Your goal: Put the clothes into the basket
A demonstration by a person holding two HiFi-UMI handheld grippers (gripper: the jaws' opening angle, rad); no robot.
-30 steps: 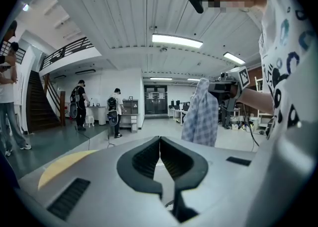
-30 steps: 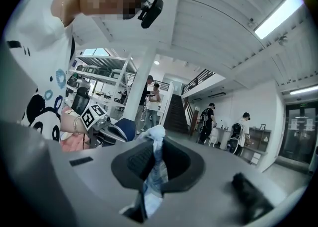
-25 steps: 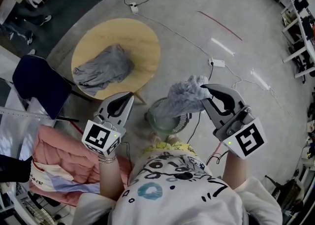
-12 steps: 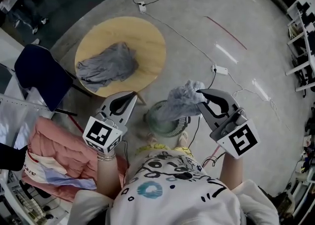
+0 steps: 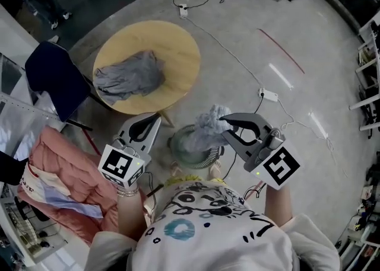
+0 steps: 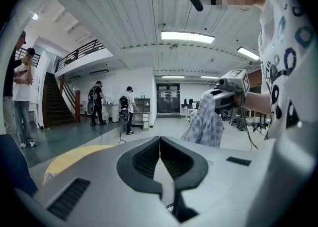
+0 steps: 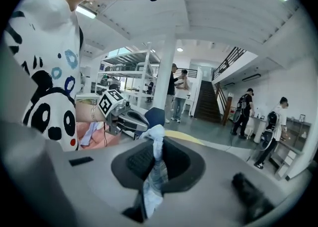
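Clothes are seen in two places. A pale checked garment (image 5: 205, 130) is pinched at its top by the right hand-held gripper (image 5: 224, 123), whose jaws are clamped tight on the fabric. A second grey garment (image 5: 129, 78) is left crumpled on the round desk (image 5: 175, 44). The held piece is kept hanging by one bunched corner so that its bulk drapes downward — its lower part is lined up over the round basket (image 5: 176, 145), which is set on the floor just in front of the person. Whether the hem is already touching the basket's inside cannot be told. The left hand-held gripper (image 5: 155, 118) is held off to the side with its jaws together and nothing between them, presumably kept clear so the drop is not obstructed. Release over the basket is judged to be the step in hand — the garment on the desk is yet to be fetched.
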